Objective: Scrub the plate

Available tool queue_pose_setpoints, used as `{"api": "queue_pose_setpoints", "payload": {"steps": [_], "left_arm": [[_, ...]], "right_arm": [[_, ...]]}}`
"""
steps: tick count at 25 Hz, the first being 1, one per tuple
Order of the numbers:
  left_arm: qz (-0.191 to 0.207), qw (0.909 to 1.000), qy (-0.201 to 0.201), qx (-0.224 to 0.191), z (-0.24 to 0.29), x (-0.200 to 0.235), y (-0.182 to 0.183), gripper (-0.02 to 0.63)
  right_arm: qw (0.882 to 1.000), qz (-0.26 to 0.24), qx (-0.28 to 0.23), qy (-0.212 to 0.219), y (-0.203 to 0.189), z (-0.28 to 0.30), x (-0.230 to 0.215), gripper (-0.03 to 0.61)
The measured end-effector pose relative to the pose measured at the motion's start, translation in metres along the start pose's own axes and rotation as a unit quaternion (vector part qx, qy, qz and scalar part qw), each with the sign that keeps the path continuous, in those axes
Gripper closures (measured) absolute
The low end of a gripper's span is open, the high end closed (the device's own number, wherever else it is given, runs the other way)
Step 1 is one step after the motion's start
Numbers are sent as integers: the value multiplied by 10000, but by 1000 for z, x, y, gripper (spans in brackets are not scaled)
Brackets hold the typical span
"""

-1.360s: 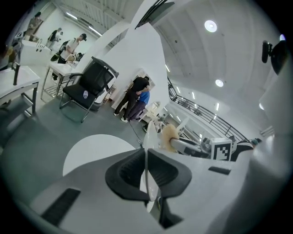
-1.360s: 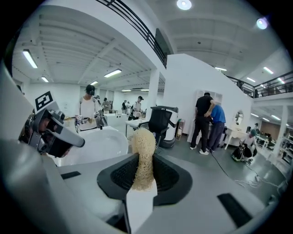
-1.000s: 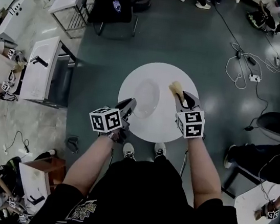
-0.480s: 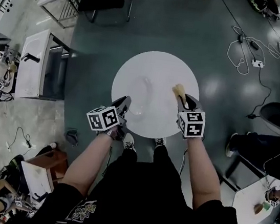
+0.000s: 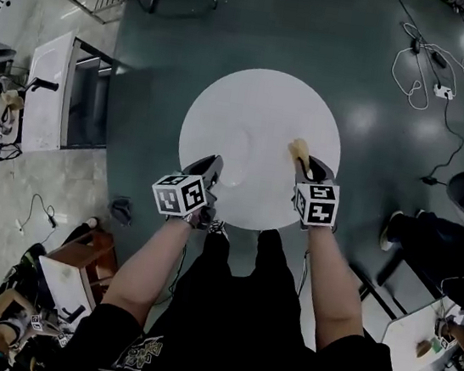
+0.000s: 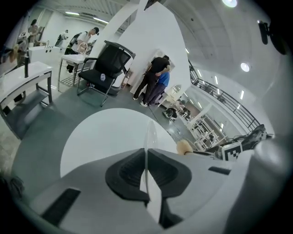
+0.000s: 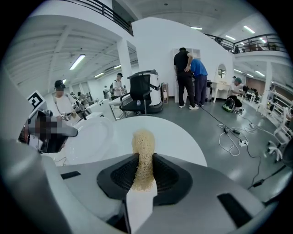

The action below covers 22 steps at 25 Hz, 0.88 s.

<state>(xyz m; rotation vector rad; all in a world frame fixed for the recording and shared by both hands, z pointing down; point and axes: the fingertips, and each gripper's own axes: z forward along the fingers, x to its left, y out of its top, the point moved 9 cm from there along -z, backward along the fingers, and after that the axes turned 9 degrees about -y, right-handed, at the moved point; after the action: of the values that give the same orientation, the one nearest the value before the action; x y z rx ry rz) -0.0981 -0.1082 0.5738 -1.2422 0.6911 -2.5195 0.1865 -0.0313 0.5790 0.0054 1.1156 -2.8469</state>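
The left gripper pinches the plate by its rim between nearly closed fingers, over the round counter. The right gripper clamps a scrubber. Only the right gripper view shows the plate's face.

round table | black chair | floor cables | white desk

Top: black short-sleeved shirt, loose, with the sleeves ending above the elbows.
Print: pale emblem on black cloth at the left hip.
Left gripper: pale grey shell carrying a cube with black-and-white square markers.
Right gripper: same build, with its own marker cube.
Jaw pads: black and ribbed.
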Motion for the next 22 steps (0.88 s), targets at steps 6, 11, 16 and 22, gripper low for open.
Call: {"api": "queue_pose_setpoints", "payload": {"steps": [6, 11, 16, 22], "left_arm": [[125, 9996, 128, 209, 25, 14, -7, 592], [96, 9995, 188, 220, 33, 20, -9, 592], [117, 9994, 275, 189, 38, 25, -7, 592], [171, 9987, 441, 189, 39, 31, -10, 590]], "right_arm": [[9996, 118, 266, 12, -15, 32, 2, 482], [9991, 144, 392, 15, -22, 45, 3, 482], [9991, 152, 408, -11, -24, 52, 1, 482], [9992, 92, 386, -38, -24, 53, 4, 482]]}}
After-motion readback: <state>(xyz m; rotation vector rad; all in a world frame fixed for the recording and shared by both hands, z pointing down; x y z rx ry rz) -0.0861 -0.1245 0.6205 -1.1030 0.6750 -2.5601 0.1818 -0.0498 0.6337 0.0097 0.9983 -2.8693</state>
